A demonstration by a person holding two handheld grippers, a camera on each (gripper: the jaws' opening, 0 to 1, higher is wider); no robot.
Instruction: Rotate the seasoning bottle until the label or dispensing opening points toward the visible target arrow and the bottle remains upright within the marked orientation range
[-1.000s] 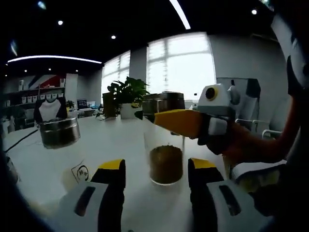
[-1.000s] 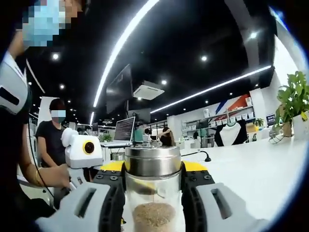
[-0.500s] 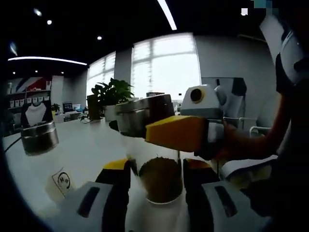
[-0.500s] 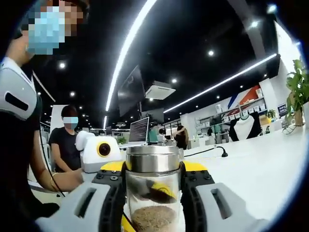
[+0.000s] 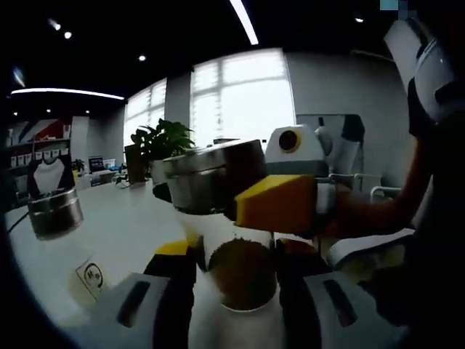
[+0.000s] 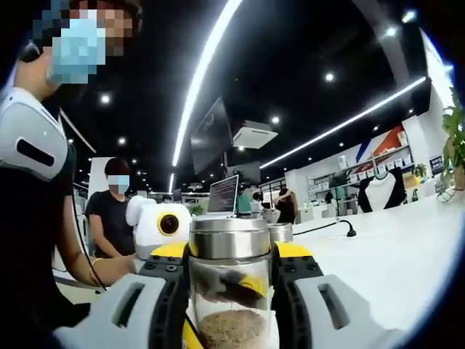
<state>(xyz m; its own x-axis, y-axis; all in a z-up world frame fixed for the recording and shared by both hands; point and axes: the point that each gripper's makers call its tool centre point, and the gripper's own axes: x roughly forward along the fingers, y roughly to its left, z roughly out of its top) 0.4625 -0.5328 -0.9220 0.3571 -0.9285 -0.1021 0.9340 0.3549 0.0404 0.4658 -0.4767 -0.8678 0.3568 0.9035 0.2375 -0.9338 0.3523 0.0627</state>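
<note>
Glass bottle [image 6: 230, 291] w/ steel cap and brown seasoning inside stands on the white table [image 5: 123, 233]. Right gripper [image 6: 229, 265] pinches it just under the cap, pads touching glass on both sides. Left gripper [image 5: 232, 254] sits round the lower part of the bottle [image 5: 236, 254], jaws beside it; can't tell if they press. A second steel-capped jar [image 5: 55, 214] stands well apart.

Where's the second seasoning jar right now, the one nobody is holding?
In the left gripper view, the spare jar stands on the white table at far left, apart from the held seasoning bottle at centre, with a small label card just below it.
</note>
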